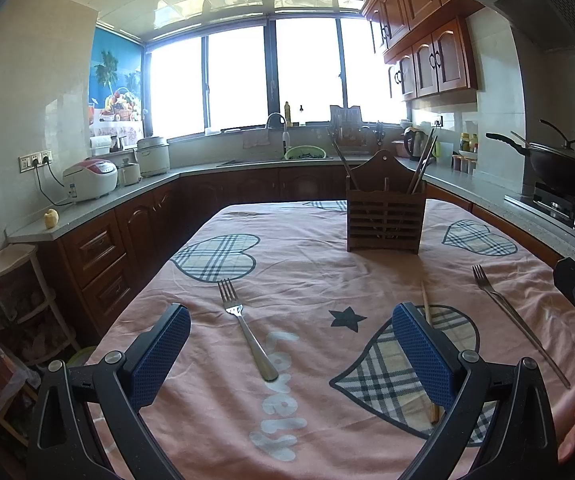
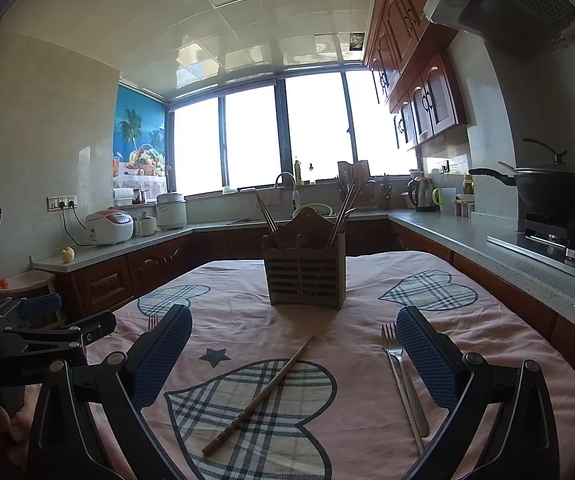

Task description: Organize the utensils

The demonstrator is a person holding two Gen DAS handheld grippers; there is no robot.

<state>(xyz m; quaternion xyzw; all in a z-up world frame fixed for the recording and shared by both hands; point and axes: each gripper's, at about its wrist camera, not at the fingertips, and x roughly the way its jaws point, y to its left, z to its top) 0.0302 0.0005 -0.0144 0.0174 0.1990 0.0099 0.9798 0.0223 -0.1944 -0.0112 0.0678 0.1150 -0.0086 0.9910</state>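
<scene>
Both your left claw point(image 1: 291, 356) and right claw point(image 2: 293, 354) gape wide and empty, straddling the loose fork point(image 1: 247, 330) and chopstick point(image 2: 259, 394) bound for the holder point(image 2: 304, 270).

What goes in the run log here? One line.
left gripper: open, empty | right gripper: open, empty | forks, wooden chopstick: on tablecloth | utensil holder: upright

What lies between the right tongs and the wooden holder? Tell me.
Only bare pink cloth past the chopstick tip, up to the wooden holder, in the right wrist view; right tongs open.
</scene>
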